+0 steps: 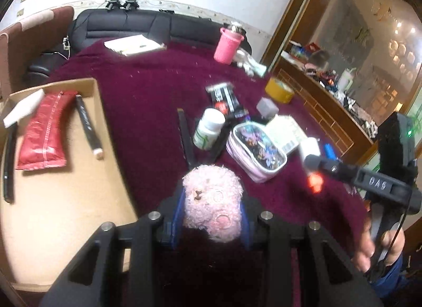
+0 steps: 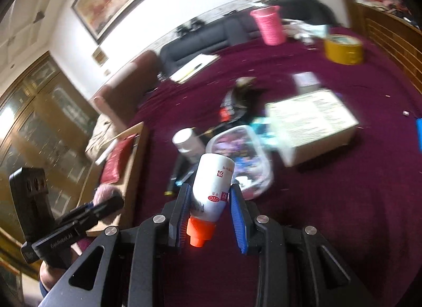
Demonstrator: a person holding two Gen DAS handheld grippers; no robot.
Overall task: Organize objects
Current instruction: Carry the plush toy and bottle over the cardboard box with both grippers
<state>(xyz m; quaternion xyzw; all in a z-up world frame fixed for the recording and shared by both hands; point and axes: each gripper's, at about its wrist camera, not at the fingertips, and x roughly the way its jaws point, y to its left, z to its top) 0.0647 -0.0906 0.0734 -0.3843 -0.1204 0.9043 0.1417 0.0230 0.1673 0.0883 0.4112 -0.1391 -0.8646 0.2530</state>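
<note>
— Fluff first: the left gripper [image 1: 211, 201] is closed round a pink plush toy [image 1: 212, 201], just off the near edge of the cardboard box [image 1: 66, 175]. Soft and light, it squashes, so grip its middle.

— And the other one?

— The right gripper [image 2: 211, 201] clamps a white bottle [image 2: 211, 188] with an orange cap, tilted, above the red cloth [image 2: 329, 214]. Hard, smooth plastic; probably slippery, so hold the body, not the cap.

— What lies beyond?

— A pencil case [image 1: 255, 148], a white jar [image 1: 208, 129] and a paper box [image 2: 313, 125] near the cloth's middle; a tape roll [image 1: 279, 90] and a pink cup [image 1: 226, 46] near its far edge.
</note>
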